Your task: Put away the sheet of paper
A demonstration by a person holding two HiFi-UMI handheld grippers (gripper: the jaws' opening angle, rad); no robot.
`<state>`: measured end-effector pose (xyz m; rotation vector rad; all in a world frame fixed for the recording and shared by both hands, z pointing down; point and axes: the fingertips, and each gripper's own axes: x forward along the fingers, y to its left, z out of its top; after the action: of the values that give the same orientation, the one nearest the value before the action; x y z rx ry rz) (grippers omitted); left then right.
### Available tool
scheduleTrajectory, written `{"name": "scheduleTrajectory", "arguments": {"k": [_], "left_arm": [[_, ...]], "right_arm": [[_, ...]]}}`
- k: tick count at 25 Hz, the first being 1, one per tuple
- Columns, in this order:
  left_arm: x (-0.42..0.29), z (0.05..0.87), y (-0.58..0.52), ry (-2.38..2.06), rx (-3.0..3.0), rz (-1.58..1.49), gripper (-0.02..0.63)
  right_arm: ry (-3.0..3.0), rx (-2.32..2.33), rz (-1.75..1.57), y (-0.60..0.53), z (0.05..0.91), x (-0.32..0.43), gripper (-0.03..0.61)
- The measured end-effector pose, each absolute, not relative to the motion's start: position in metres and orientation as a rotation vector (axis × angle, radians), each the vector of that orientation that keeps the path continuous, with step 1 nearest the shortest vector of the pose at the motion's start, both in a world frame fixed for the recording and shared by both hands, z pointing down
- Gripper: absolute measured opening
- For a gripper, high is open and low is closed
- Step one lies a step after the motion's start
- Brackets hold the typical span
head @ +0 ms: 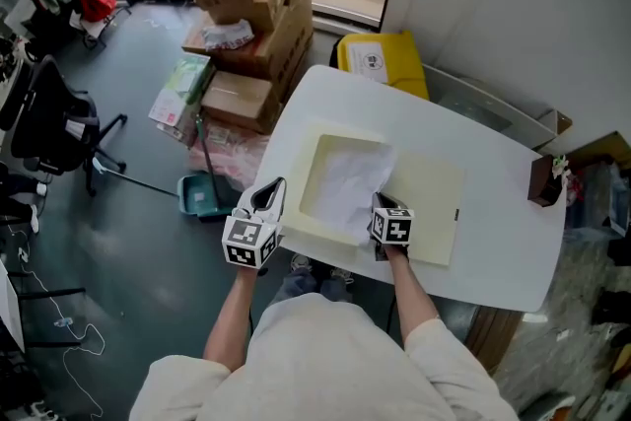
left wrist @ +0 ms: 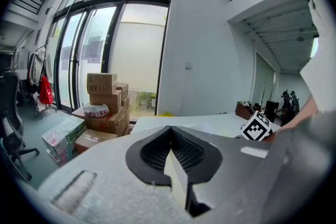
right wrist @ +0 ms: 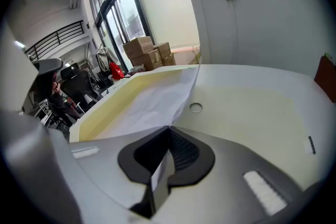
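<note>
Nearest the head camera, 2 forearms [head: 240, 303] are stretched over the near edge of the white worktop [head: 493, 242], each ending in a claw. The right claw [head: 380, 203] [right wrist: 169, 127] is seen with its jaws pressed together. The sheet of paper [head: 350, 182] [right wrist: 152, 102] runs right up to their tips, so its near edge is judged to be pinched there. Most of the sheet is lying inside the open cream box [head: 307, 175] [right wrist: 102, 107], while its right side is draped over the box wall onto the flat lid panel [head: 429, 202] [right wrist: 252, 107]. That edge is probably gripped so that the draped part can be drawn down into the box. The left claw [head: 268, 196] [left wrist: 169, 129] is closed on nothing and is placed just beside the box's near left corner, probably so that the box can be steadied. Laying the sheet flat and closing the lid are judged to be what is left.
</note>
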<state>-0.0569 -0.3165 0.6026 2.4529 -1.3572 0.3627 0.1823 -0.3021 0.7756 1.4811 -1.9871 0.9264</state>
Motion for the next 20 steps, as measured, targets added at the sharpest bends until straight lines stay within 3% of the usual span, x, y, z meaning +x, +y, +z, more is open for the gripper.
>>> {"name": "scheduleTrajectory", "arguments": {"k": [20], "left_arm": [[-0.088, 0.606, -0.32, -1.409, 2.406, 0.36, 0.002]], "right_arm": [[-2.038, 1.19, 0.812, -0.321, 0.788, 0.121, 0.002]]}}
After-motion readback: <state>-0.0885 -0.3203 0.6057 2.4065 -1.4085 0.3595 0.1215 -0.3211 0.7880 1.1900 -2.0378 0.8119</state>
